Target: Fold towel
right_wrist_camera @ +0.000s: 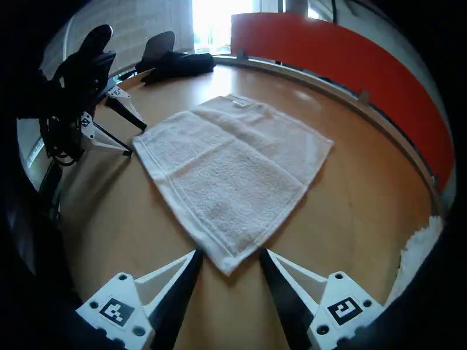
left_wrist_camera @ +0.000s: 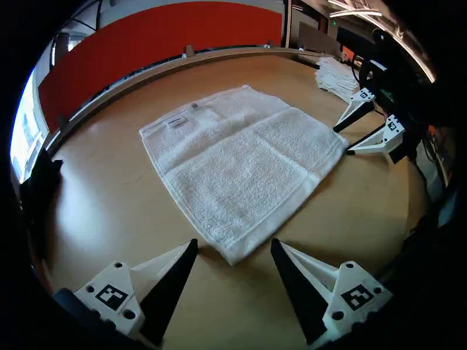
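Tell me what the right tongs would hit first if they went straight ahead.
Probably the near corner of the white towel, lying on the table right between the tips of the open right tongs.

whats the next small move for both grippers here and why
Probably close both on the corners of the white towel. The left gripper and the right gripper are open, and each has a towel corner lying between its fingertips, flat on the wooden table. A pinch has to come before any lift and fold.
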